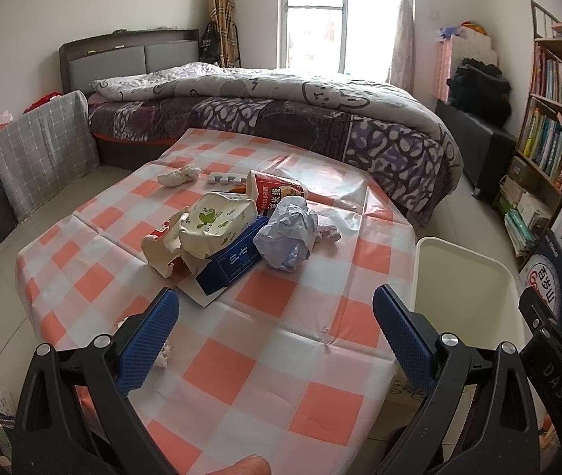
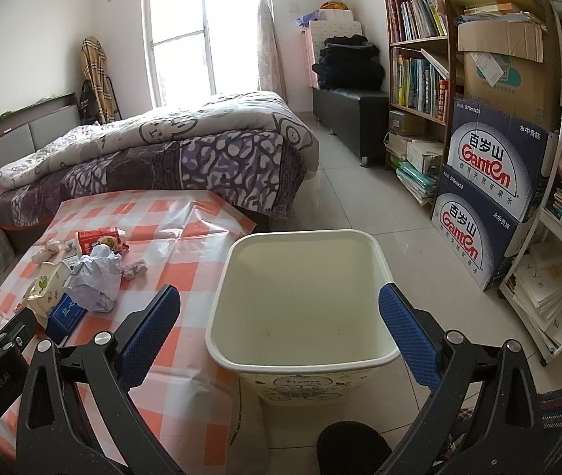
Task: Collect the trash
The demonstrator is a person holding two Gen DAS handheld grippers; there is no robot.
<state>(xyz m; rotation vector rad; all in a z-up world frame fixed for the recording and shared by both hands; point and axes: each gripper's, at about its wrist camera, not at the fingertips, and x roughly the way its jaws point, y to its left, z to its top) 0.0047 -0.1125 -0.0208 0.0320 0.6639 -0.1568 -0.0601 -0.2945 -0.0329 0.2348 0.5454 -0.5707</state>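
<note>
Blue dimpled pads on black plastic arms are seen on the left gripper [image 1: 275,332], which is spread wide above the counter [image 1: 265,372] with nothing held between its fingers. The right gripper [image 2: 279,330] is likewise spread wide and empty, and it is held over the cream plastic bin [image 2: 217,340], a rounded-square tub standing on the tiled floor [image 2: 360,206] just beside the counter's edge.

The counter is covered by a glossy, creased cloth of orange and white checks. Near its middle the trash is heaped: a crumpled ball of pale blue paper [image 1: 287,233], a flattened blue carton [image 1: 229,267] whose long axis runs from near left to far right, a crushed cream box with green leaf print [image 1: 213,225] lying over it, and a red paper noodle cup [image 1: 277,190] tipped on its side with its mouth turned left. A wadded tissue [image 1: 178,174] lies apart at the far left, and a smaller pinkish wad [image 1: 328,233] lies just right of the paper ball.

Beyond the counter a bed [image 1: 281,118] with a grey printed quilt is placed under a bright window [image 1: 314,12]. A wooden bookshelf [image 2: 419,39] and stacked water cartons [image 2: 490,182] are set along the right wall.
</note>
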